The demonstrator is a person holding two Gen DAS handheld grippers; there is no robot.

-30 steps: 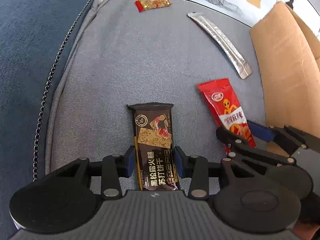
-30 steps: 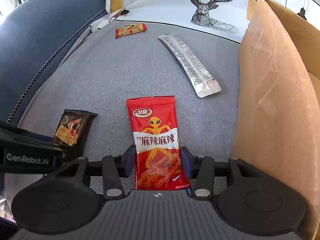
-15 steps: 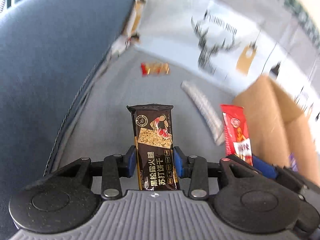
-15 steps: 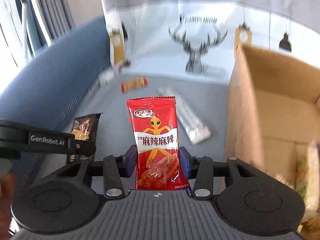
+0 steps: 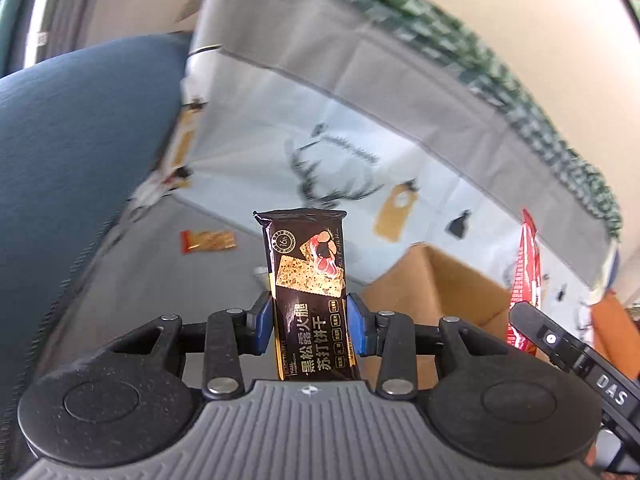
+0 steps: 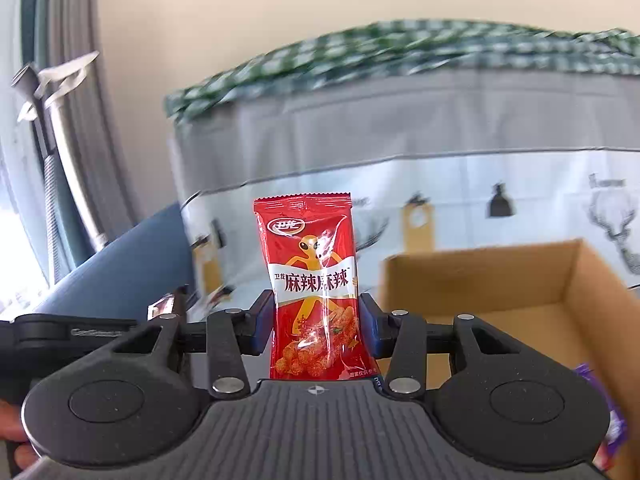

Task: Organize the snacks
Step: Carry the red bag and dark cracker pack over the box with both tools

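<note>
Cracker pack [image 5: 308, 300] "黑松露火腿苏打饼干" clamped in left tool [image 5: 311, 324]; "麻辣麻辣" packet [image 6: 314, 292] in right tool [image 6: 318, 322].

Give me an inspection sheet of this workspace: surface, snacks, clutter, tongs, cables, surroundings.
Surface: grey cushion, blurred by motion.
Job's things: dark cracker bar held upright in the left tongs; red snack packet held upright in the right tongs; cardboard box open, ahead and right; small orange-red wrapper lying on the cushion.
Clutter: purple wrapper at the box's near edge, partly cut off.
Tongs: both shut on their snacks, lifted off the cushion.
Cables: nothing seen.
Surroundings: deer-print cloth, green checked fabric, blue backrest, beige wall.
</note>
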